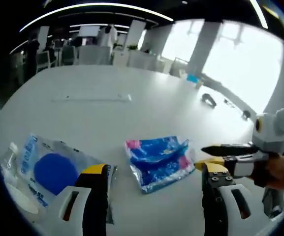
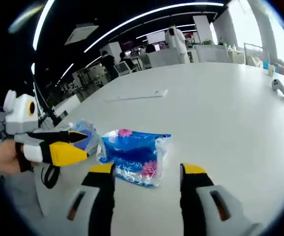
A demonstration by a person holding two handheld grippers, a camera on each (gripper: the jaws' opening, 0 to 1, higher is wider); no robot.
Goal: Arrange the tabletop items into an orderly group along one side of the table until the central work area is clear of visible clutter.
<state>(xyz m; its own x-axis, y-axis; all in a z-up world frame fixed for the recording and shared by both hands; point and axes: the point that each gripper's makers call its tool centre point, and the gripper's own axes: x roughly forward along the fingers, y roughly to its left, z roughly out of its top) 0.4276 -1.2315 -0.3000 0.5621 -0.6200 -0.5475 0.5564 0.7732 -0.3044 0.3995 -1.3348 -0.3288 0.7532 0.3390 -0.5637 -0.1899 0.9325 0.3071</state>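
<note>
A blue and pink plastic packet point(image 1: 156, 160) point(image 2: 132, 155) lies flat on the white table point(image 1: 132, 118) point(image 2: 220, 118). My left gripper point(image 1: 154, 169) is open just short of it, the packet lying ahead between its jaws. To the packet's left lies a clear bag with a blue disc inside point(image 1: 53, 169) point(image 2: 85, 129), partly under the left jaw. My right gripper point(image 2: 146, 169) is open too, with the packet's near edge between its yellow tips. Each gripper appears in the other's view, the right gripper point(image 1: 201, 157) beside the packet's right end, the left gripper point(image 2: 87, 141) at its left end.
A clear plastic bottle point(image 1: 8, 160) lies at the table's near left edge. A thin long strip point(image 1: 92, 97) point(image 2: 137, 96) rests farther out. A dark controller point(image 1: 208, 99) point(image 2: 279, 86) sits toward the far side. A hand point(image 1: 279, 172) holds the right gripper. People and chairs stand beyond the table.
</note>
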